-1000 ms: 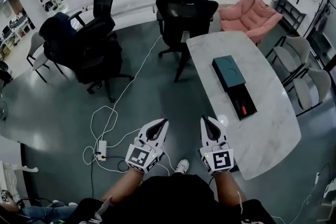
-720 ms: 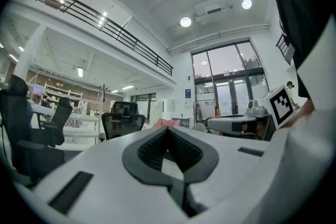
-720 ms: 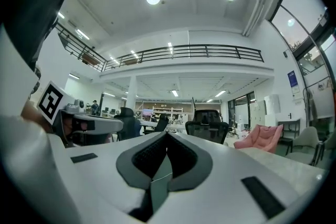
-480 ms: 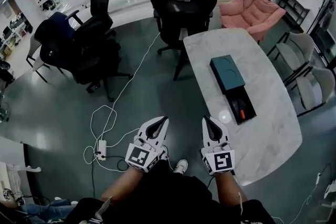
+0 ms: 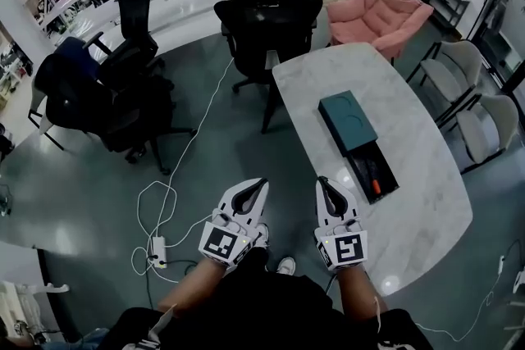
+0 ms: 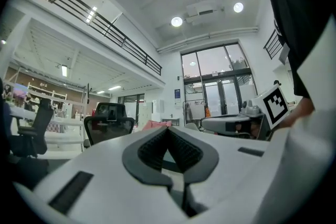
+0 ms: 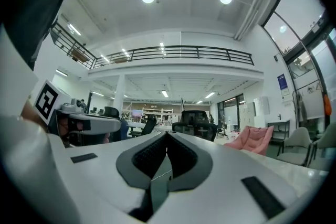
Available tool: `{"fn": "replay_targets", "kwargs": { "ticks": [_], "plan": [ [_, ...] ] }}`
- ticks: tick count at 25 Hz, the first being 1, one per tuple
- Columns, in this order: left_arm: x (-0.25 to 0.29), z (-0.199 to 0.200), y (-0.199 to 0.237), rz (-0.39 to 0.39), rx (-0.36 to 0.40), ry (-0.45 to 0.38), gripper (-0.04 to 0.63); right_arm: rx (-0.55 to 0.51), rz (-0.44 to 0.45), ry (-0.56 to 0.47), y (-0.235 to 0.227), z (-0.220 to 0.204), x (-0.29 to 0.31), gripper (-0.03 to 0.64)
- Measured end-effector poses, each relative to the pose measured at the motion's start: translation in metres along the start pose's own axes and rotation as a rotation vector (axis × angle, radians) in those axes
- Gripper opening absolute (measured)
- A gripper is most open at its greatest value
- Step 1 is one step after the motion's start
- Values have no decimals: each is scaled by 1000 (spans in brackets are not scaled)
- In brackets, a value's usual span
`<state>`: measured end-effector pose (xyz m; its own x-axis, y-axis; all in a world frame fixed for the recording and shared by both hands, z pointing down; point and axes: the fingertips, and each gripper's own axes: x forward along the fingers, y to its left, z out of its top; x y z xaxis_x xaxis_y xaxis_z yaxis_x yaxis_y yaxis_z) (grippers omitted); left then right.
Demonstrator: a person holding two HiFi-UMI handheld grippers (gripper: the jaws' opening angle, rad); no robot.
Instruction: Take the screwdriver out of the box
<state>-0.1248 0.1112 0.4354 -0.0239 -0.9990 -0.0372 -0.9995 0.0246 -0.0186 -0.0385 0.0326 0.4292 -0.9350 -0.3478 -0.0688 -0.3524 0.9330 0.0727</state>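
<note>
A long dark box (image 5: 373, 175) lies open on the white marble table (image 5: 410, 217), with an orange-handled screwdriver (image 5: 376, 185) inside it. Its teal lid (image 5: 348, 120) sits just beyond, overlapping the box's far end. My right gripper (image 5: 321, 180) is shut and empty, held level over the floor just left of the table's near edge, short of the box. My left gripper (image 5: 262, 184) is shut too, level beside it further left. In the left gripper view (image 6: 168, 128) and the right gripper view (image 7: 167, 134) the tips meet with nothing between them.
Black office chairs (image 5: 267, 25) stand at the table's far end and to the left (image 5: 107, 90). A pink armchair (image 5: 377, 12) is beyond. Grey chairs (image 5: 484, 123) line the table's right side. White cables and a power strip (image 5: 156, 250) lie on the floor at left.
The view has advanced toward the table: box and table sit closer and more central. Both grippers stay shut and side by side, carried forward with me.
</note>
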Motion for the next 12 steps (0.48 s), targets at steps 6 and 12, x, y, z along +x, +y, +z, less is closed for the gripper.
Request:
{"fn": "replay_targets", "kwargs": {
  "ticks": [6,12],
  "plan": [
    [34,4,41,-48,6,-16,3,-8,-33,-9,-5,0,53,23],
    [60,3,74,-111,-11,-22,3,-27,-69,-6,-2,4,92,23]
  ]
}}
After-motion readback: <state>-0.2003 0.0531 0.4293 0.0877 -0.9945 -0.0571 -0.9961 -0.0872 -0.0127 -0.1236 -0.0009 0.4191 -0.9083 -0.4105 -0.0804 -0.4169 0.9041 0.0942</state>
